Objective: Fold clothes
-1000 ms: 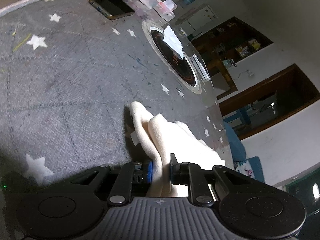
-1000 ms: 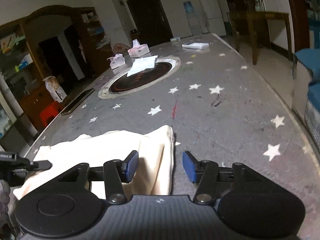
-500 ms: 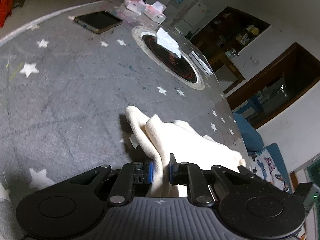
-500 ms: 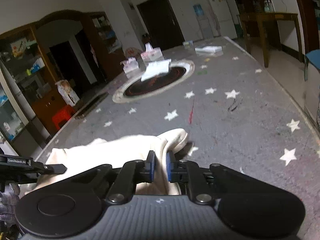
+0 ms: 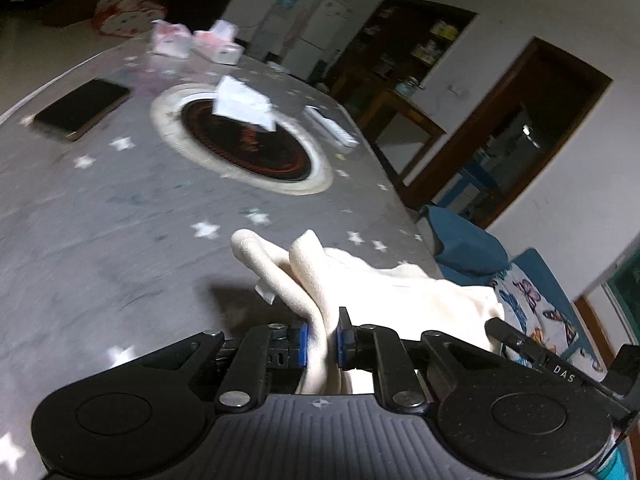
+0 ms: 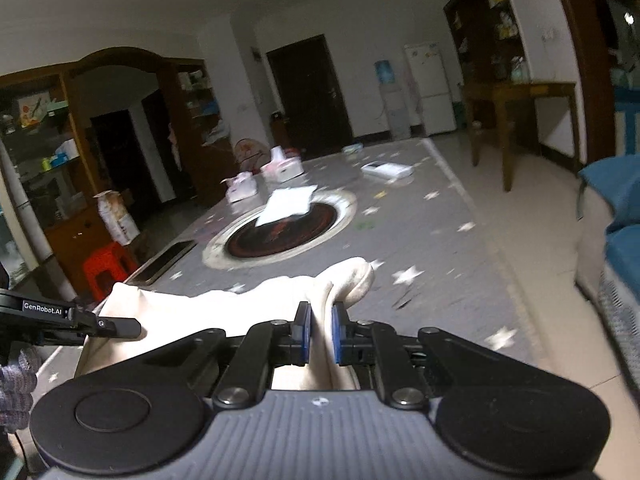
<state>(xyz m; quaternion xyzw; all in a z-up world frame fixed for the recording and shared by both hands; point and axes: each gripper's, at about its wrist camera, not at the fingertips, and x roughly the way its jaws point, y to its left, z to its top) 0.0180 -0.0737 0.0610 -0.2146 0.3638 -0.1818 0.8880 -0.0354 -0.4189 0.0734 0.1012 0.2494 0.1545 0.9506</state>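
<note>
A cream garment (image 5: 400,292) hangs stretched between my two grippers above the grey star-patterned table (image 5: 100,216). My left gripper (image 5: 323,336) is shut on one bunched edge of it. My right gripper (image 6: 321,330) is shut on the other edge of the garment (image 6: 224,308), with a rounded fold sticking out past the pads. The right gripper's body shows at the lower right of the left wrist view (image 5: 560,364). The left gripper shows at the left of the right wrist view (image 6: 72,320).
A round black inset (image 5: 244,140) with a white paper (image 5: 242,102) on it sits mid-table. A dark phone (image 5: 80,110), tissue boxes (image 5: 216,46) and a white flat box (image 6: 386,169) lie further off. A blue sofa (image 6: 616,216) stands right, a red stool (image 6: 106,264) left.
The right gripper closed on the garment's edge. Both grippers then rose and tilted up, lifting the garment off the table; both views are blurred by the motion.
</note>
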